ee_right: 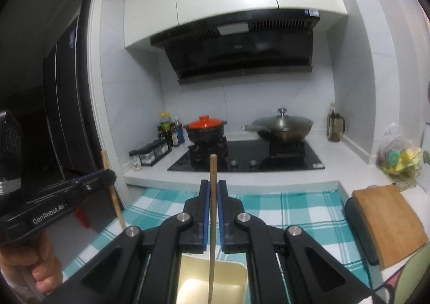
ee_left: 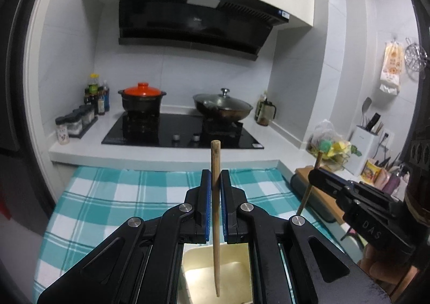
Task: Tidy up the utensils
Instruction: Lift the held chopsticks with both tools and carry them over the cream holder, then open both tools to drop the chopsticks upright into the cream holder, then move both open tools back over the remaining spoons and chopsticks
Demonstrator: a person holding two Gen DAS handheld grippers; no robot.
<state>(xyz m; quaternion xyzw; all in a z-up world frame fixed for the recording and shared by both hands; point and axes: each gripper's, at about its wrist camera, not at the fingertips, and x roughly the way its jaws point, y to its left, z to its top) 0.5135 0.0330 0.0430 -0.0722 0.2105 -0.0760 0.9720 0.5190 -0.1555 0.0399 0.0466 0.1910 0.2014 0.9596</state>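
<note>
The left gripper [ee_left: 215, 191] is clamped on a chopstick [ee_left: 215, 210], its blue pads pressed against the wood on both sides. The stick stands nearly upright, blunt end above the fingers and thin tip down inside a cream bin [ee_left: 236, 271] that sits below the gripper. Whether the tip touches the bin floor cannot be told.

The right gripper [ee_right: 212, 204] holds a second chopstick [ee_right: 213, 196] the same way: pads closed on it, blunt end up, thin end hanging down into the same cream bin [ee_right: 236, 274].

Each gripper shows in the other's view. From the left wrist, the right gripper [ee_left: 313, 176] appears at the right, with its stick [ee_left: 309, 188] slanting through the fingertips. From the right wrist, the left gripper [ee_right: 108, 176] appears at the left with its stick [ee_right: 114, 191] tilted, and a hand [ee_right: 32, 266] grips its handle.

A teal and white checked cloth [ee_left: 107, 196] covers the counter under both grippers. A wooden cutting board [ee_right: 387, 220] lies on a dark tray at the cloth's right edge. Farther back is a black cooktop [ee_left: 161, 129] carrying a dark pot with an orange lid [ee_left: 142, 99] and a lidded wok [ee_left: 223, 106]. Spice jars and bottles [ee_left: 86, 113] stand to the cooktop's left. A white holder with utensils [ee_left: 366, 134] stands at the far right, near a plastic bag [ee_left: 330, 145] of coloured items.
</note>
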